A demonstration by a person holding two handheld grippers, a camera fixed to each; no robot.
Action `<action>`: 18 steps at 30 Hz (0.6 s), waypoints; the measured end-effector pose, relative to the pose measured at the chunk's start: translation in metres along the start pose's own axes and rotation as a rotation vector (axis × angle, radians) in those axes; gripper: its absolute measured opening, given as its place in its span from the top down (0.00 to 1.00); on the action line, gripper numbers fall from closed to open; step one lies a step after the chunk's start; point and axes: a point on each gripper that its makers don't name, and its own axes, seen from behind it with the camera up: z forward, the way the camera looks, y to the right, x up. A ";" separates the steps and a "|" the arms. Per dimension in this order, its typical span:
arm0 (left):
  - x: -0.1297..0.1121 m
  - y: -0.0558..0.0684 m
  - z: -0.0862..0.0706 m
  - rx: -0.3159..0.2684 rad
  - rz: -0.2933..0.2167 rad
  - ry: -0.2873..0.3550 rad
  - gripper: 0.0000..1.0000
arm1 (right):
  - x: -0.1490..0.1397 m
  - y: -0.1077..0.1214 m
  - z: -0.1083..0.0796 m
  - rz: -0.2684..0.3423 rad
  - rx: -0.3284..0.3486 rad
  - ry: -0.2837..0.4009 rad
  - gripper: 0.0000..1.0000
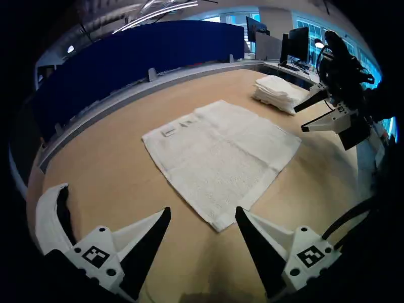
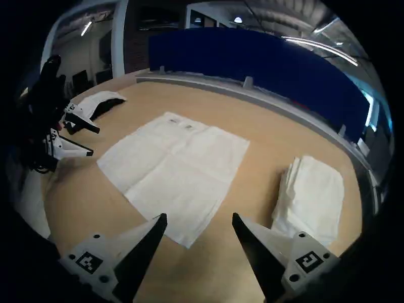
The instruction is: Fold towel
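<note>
A white towel (image 1: 222, 151) lies spread flat on the wooden table, small labels near its far edge. My left gripper (image 1: 202, 214) hovers open just short of the towel's near corner, nothing between its fingers. The right gripper (image 1: 305, 117) is open over the towel's right side, held by a gloved hand. In the right gripper view the same towel (image 2: 174, 169) lies ahead, and my right gripper (image 2: 198, 219) stands open above its near corner. The left gripper (image 2: 91, 139) is open at the far left.
A stack of folded white towels (image 1: 278, 92) (image 2: 308, 197) sits on the table beside the spread one. Another white cloth (image 2: 98, 103) lies at the table's far end. A blue partition (image 1: 136, 55) runs along the back edge; monitors (image 1: 295, 45) stand beyond.
</note>
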 end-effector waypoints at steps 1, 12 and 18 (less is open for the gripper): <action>-0.002 0.001 0.001 -0.005 0.001 -0.007 0.05 | -0.004 0.000 0.001 -0.001 0.003 -0.010 0.00; -0.019 0.011 0.009 -0.060 0.001 -0.085 0.05 | -0.025 -0.002 0.005 -0.005 0.027 -0.064 0.00; -0.024 0.016 0.012 -0.082 0.015 -0.115 0.05 | -0.033 -0.007 0.008 -0.004 0.048 -0.088 0.10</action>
